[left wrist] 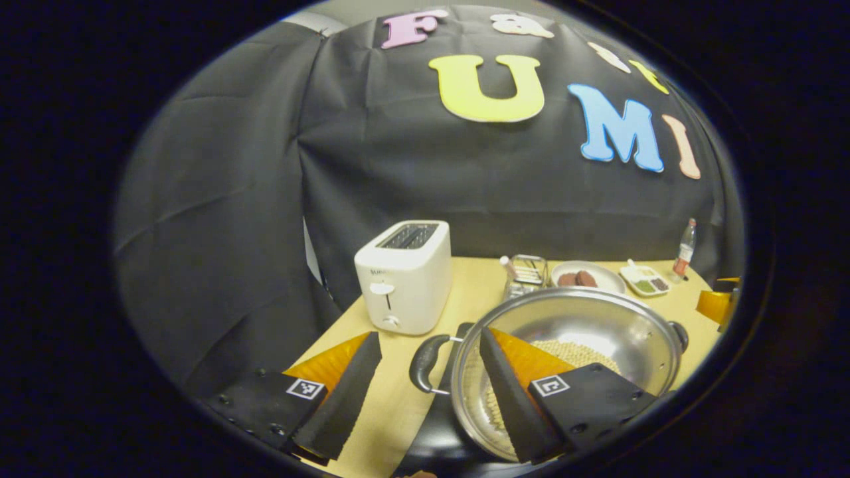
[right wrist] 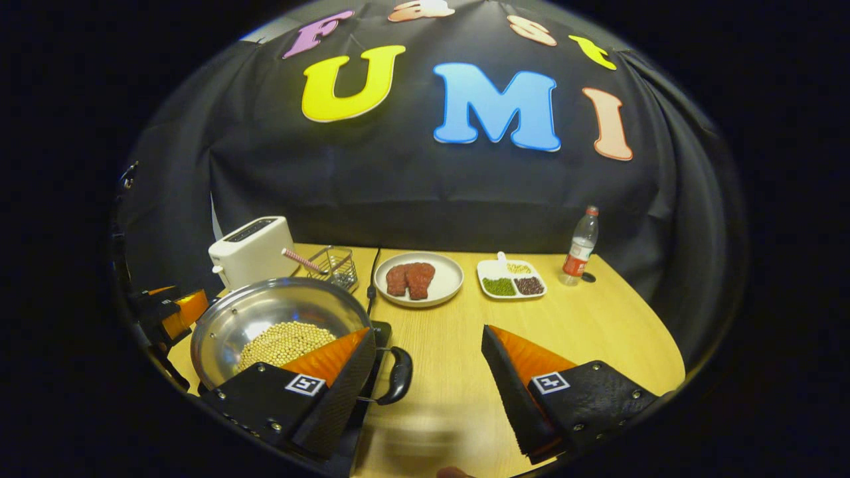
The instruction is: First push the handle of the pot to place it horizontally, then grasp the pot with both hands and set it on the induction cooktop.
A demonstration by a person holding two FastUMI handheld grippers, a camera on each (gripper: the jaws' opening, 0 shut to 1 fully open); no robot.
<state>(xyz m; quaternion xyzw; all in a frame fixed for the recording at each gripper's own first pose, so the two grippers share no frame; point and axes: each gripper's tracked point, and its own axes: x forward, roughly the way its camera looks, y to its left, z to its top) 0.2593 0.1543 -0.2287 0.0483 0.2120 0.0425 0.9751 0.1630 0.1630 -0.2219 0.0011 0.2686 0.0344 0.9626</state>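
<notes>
The pot [left wrist: 571, 352] sits on the black induction cooktop [left wrist: 438, 431] at the near part of the desk [left wrist: 465, 292], upright, mouth up, with pale round beans [right wrist: 282, 342] heaped in its bottom. It has two side handles: in the left gripper view one dark loop handle [left wrist: 425, 364] projects toward the toaster [left wrist: 405, 275], the other [left wrist: 679, 332] lies on the opposite rim, so the handle-to-handle axis runs across the view, roughly level.

Left gripper [left wrist: 425, 385]: fingers wide apart, straddling the near handle, one finger over the pot's mouth; no contact visible.

Right gripper [right wrist: 428, 372]: fingers wide apart, the pot's other handle [right wrist: 398, 375] between them, untouched. The left gripper appears beyond the pot in this view.

Behind the pot: a wire basket [right wrist: 335, 265], a plate with meat [right wrist: 418, 279], a divided dish [right wrist: 511, 279], and a bottle [right wrist: 581, 247].
</notes>
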